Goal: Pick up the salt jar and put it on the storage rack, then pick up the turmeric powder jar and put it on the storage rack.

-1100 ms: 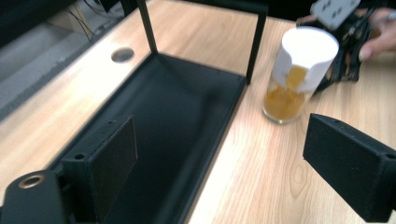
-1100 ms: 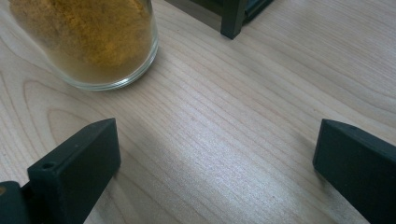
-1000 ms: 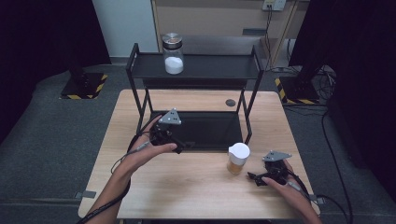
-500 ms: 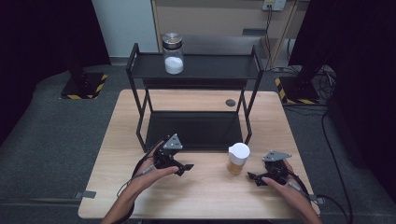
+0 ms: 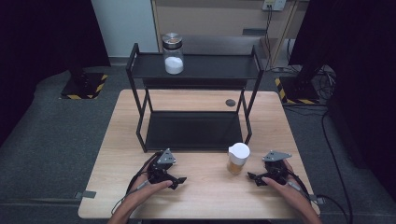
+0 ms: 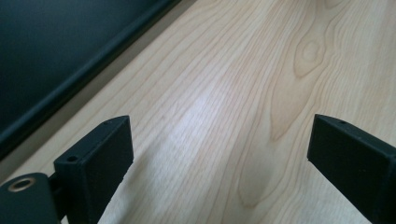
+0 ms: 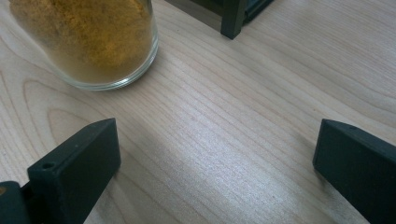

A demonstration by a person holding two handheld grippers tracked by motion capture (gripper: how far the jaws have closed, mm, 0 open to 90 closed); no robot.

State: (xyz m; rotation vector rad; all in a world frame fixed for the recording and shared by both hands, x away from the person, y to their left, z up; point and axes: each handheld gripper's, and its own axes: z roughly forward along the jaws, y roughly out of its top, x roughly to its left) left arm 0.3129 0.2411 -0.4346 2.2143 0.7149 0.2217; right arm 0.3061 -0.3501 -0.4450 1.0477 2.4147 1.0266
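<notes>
- Low in the high view, the left gripper [image 5: 173,179] now lies on the wooden table [image 5: 205,198] at lower left centre; a second ago it was up by the front edge of the black rack's [image 5: 194,130] lower shelf, and half a second ago halfway down. Its jaws have just been opening and nothing sits between them.
- Same view, lower right: the right gripper [image 5: 254,177] rests where it was in both earlier frames, released and empty, pointing left toward the jar of orange-brown powder [image 5: 238,159].
- Count in this view: two grippers, two jars, one two-shelf rack. The white-lidded jar of orange-brown powder stands on the table just left of the right gripper, apart from it and beside the rack's front right leg. The silver-lidded jar of white powder [image 5: 173,53] stands on the top shelf, upper centre.
- A small dark round disc [image 5: 230,102] sits in the tabletop behind the rack.
- Left gripper view: two black jaws stand wide over bare wood; the rack's dark shelf edge [image 6: 70,88] crosses the upper left.
- Right gripper view: the jaws gape over bare wood; the powder jar's glass base [image 7: 93,42] is at upper left, a rack leg [image 7: 233,18] at top centre.
</notes>
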